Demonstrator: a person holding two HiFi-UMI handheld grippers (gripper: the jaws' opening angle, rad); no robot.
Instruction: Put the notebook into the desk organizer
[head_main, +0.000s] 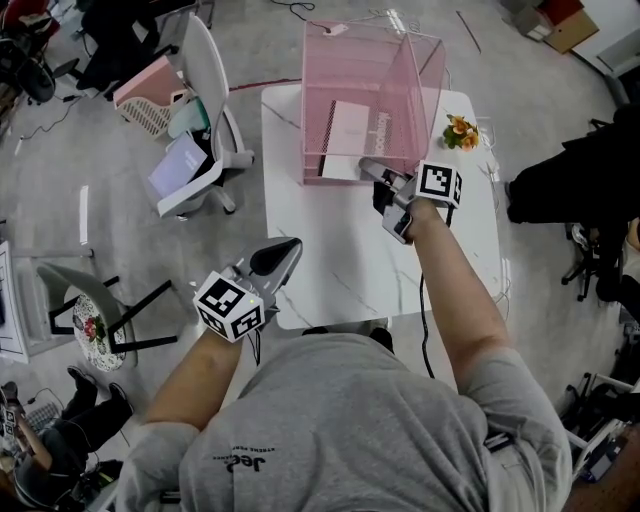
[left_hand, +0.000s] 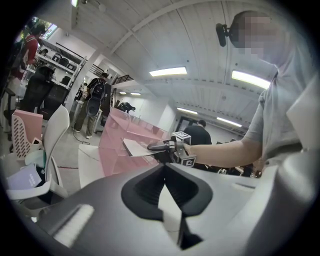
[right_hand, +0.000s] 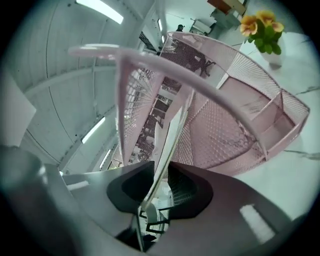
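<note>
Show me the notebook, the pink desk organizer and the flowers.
notebook (head_main: 348, 130), head view, white cover.
pink desk organizer (head_main: 422, 92), head view, right mesh wall.
flowers (head_main: 460, 127), head view, orange blooms.

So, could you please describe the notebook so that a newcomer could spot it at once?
On the white table stands a tall pink mesh desk organizer. The notebook reaches into it, with its near edge between the jaws of the right gripper. It is the only white, flat thing amid the pink mesh.
</note>
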